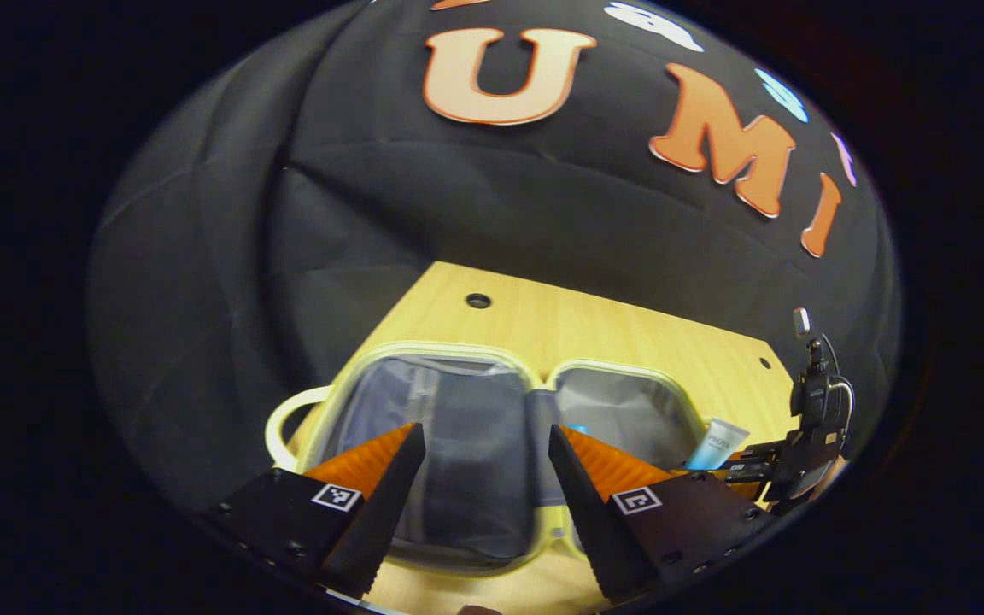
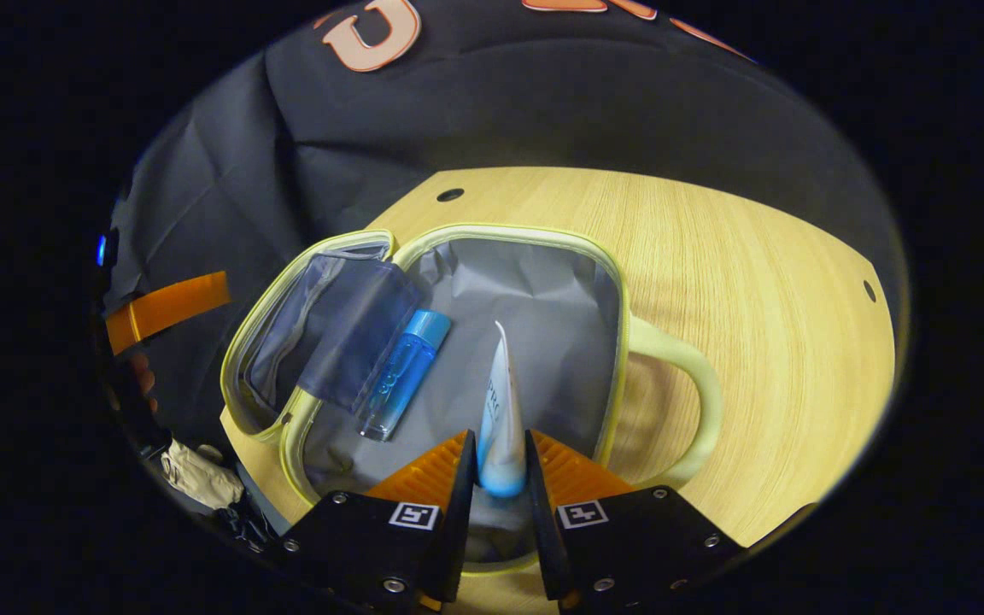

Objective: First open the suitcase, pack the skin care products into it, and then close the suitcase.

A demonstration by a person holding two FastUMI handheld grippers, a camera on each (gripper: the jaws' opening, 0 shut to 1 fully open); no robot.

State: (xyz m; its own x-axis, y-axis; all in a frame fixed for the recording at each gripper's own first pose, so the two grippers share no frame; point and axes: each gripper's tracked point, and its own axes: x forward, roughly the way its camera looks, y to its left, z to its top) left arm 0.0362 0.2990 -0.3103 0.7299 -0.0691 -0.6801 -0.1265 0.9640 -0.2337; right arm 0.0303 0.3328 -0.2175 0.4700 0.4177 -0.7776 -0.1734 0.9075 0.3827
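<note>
Right gripper (image 2: 500, 478) pinches a white tube (image 2: 499, 410), both fingers pressed on its blue cap end, tube pointing forward over the open suitcase (image 2: 603, 256). Tube hangs above the grey lining of the right half; cannot tell if its far tip touches the lining. Blue bottle (image 2: 402, 376) lies flat in that same half, just left of the tube, cap toward the hinge. Other half has a dark mesh flap (image 2: 347, 333) folded partly across. Pale yellow handle (image 2: 697, 384) sticks out to the right, resting on the wood table (image 2: 757, 282).

Left gripper (image 1: 483, 487) spread wide, nothing between the fingers, hovering over the near rim of the suitcase (image 1: 535, 376). In the left gripper view both halves lie flat open on the table (image 1: 612, 325), handle (image 1: 283, 418) at far left. Right gripper (image 1: 752, 468) shows at the right edge with the tube (image 1: 718, 444) over the far half.
</note>
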